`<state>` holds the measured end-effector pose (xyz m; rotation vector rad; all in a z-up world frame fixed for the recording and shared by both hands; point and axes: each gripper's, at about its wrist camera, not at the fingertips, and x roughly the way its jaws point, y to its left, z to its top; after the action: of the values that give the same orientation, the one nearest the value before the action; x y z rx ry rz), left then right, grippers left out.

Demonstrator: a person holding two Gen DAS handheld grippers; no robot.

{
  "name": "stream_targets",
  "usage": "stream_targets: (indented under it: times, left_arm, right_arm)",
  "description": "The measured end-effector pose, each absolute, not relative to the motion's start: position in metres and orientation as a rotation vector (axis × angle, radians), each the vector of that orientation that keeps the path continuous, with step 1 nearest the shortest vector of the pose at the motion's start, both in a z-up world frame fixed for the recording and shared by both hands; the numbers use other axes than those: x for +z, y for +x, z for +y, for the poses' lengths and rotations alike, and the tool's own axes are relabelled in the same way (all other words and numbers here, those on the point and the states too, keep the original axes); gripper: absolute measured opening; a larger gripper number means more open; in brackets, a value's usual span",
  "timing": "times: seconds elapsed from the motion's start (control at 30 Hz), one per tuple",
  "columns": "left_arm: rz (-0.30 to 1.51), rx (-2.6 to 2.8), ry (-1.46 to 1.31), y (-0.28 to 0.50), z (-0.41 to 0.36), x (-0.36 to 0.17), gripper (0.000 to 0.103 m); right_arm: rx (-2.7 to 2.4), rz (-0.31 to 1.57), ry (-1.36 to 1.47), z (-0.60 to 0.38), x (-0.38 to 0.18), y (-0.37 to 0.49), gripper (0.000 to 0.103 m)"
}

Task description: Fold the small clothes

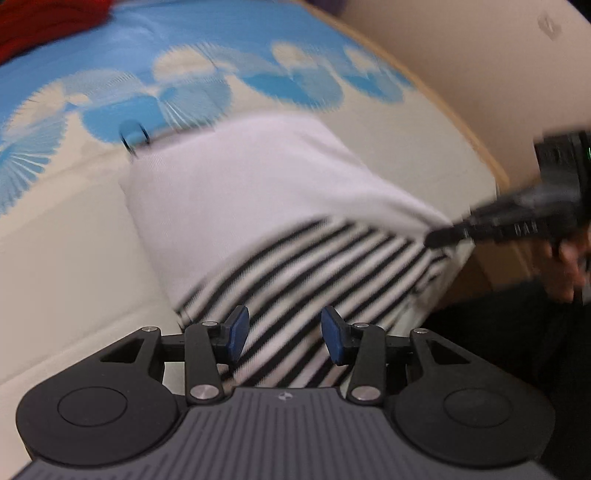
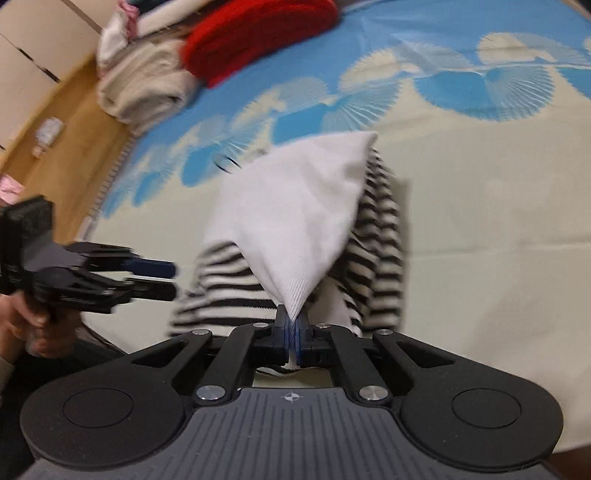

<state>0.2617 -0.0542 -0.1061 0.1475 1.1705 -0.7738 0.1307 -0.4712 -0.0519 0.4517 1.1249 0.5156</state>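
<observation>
A small garment lies on the bed, part plain white (image 1: 240,192) and part black-and-white striped (image 1: 314,266). My left gripper (image 1: 284,328) is open just above the striped part's near edge, and its blue pads (image 1: 236,334) press on nothing. In the right wrist view it comes in from the left (image 2: 162,278), beside the stripes (image 2: 376,240). My right gripper (image 2: 293,325) is shut on a corner of the white fabric (image 2: 295,214), which rises in a stretched, tent-like point over the striped part. In the left wrist view, the right gripper (image 1: 439,236) pinches the garment's right edge.
The bed sheet (image 1: 55,258) is cream with blue fan patterns. A red garment (image 2: 258,33) and a pile of cream clothes (image 2: 144,85) sit at the far left end of the bed. A small black loop (image 1: 133,138) lies by the garment. Wooden floor (image 2: 66,147) runs along the bed's left edge.
</observation>
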Motion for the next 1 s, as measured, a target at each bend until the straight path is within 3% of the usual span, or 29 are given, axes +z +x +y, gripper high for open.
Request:
stream_targets:
  times: [0.1, 0.2, 0.43, 0.5, 0.57, 0.6, 1.0]
  left_arm:
    - [1.255, -0.768, 0.334, 0.255, -0.074, -0.146, 0.048]
    - [1.237, -0.79, 0.376, 0.252, -0.08, -0.148, 0.054]
    - [1.186, -0.727, 0.239, 0.267, -0.057, -0.117, 0.054]
    - [1.166, -0.681, 0.169, 0.278, -0.048, -0.11, 0.054]
    - [1.156, -0.619, 0.126, 0.288, -0.044, -0.109, 0.054]
    - [1.153, -0.595, 0.114, 0.294, -0.042, -0.108, 0.054]
    - [1.146, -0.529, 0.068, 0.321, -0.055, -0.113, 0.054]
  right_arm:
    - [0.474, 1.255, 0.297, -0.456, -0.075, 0.132, 0.002]
    - [0.418, 1.378, 0.066, -0.428, -0.106, 0.134, 0.0]
    - [0.374, 1.219, 0.255, -0.439, -0.092, 0.153, 0.005]
    - [0.338, 1.135, 0.366, -0.459, -0.085, 0.153, 0.019]
    - [0.247, 1.046, 0.476, -0.479, -0.081, 0.158, 0.057]
    - [0.187, 1.007, 0.526, -0.488, -0.08, 0.161, 0.061]
    - [0.115, 0.993, 0.645, -0.461, -0.105, 0.227, 0.06]
